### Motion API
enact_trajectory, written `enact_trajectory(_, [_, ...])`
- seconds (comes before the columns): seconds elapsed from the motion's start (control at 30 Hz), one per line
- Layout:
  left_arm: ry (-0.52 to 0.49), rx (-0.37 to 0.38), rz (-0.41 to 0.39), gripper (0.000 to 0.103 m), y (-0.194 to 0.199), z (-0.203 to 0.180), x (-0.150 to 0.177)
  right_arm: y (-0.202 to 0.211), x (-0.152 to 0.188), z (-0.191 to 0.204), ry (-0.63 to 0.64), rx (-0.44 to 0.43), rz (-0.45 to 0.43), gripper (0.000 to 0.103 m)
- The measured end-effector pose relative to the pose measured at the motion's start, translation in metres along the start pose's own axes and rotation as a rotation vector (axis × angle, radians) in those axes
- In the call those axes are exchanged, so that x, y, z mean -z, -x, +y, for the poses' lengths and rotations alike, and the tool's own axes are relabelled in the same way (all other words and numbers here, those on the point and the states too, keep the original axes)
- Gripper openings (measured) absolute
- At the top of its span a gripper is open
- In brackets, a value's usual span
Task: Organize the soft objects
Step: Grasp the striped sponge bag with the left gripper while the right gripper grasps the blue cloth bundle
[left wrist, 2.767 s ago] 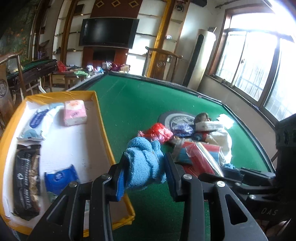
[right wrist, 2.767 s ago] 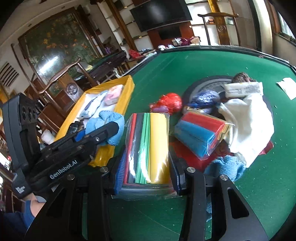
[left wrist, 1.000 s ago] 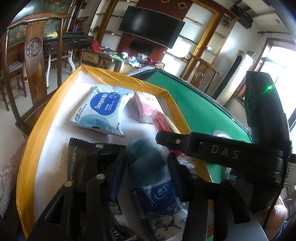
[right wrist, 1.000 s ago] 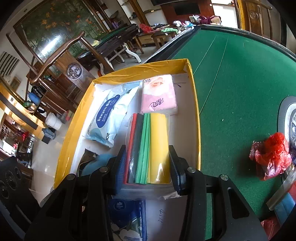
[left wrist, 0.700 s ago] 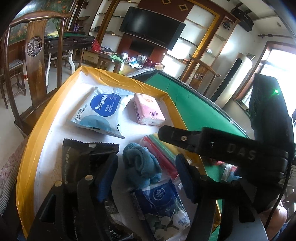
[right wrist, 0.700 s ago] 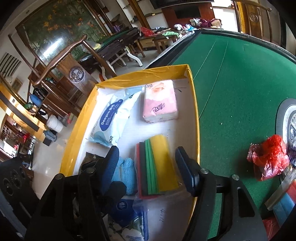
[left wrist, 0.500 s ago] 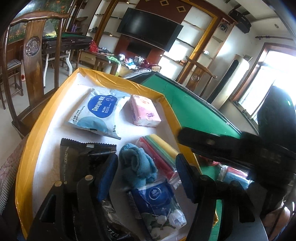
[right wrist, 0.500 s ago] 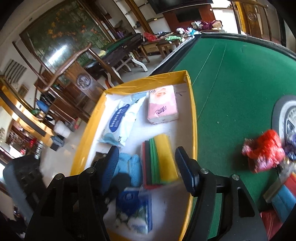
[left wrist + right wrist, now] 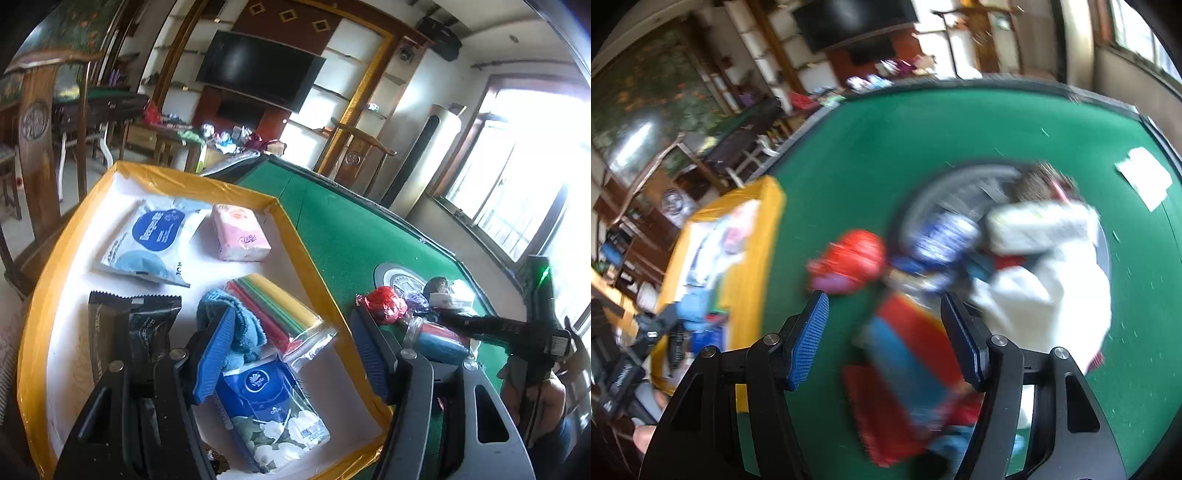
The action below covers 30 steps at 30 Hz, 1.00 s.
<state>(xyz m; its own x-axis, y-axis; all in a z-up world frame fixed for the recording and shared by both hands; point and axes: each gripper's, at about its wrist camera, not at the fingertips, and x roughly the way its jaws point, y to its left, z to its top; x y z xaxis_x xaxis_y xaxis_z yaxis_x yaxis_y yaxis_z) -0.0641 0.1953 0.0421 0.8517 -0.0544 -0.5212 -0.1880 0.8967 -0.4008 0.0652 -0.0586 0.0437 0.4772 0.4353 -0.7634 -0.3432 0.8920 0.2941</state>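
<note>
My left gripper (image 9: pixel 295 350) is open and empty above the near end of the yellow-rimmed tray (image 9: pixel 291 229). In the tray lie a blue cloth (image 9: pixel 236 325), a bagged pack of coloured sheets (image 9: pixel 280 314), a blue tissue pack (image 9: pixel 273 410), a pink tissue pack (image 9: pixel 240 232), a white-blue wipes pack (image 9: pixel 151 240) and a black packet (image 9: pixel 125 332). My right gripper (image 9: pixel 886 332) is open and empty over the pile on the green table: a red-blue bagged pack (image 9: pixel 905 354), a red bag (image 9: pixel 853 258) and white cloth (image 9: pixel 1045 280). The right wrist view is blurred.
The green table (image 9: pixel 347 236) has a round grey centre plate (image 9: pixel 942 199) under the pile. A white paper (image 9: pixel 1145 177) lies at the far right. Wooden chairs (image 9: pixel 40 147) stand left of the tray. The tray also shows in the right wrist view (image 9: pixel 757 251).
Both grippers opened and dropped the blue cloth and the coloured sheet pack in the tray. The left gripper pulled back a little. The right gripper swung right, over the pile on the table.
</note>
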Motion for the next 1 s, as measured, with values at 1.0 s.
enact_trajectory(1.0, [-0.381,0.037,0.394,0.066,-0.066,-0.127,0.040,0.071,0.064,-0.057,-0.156,-0.318,-0.063,0.064])
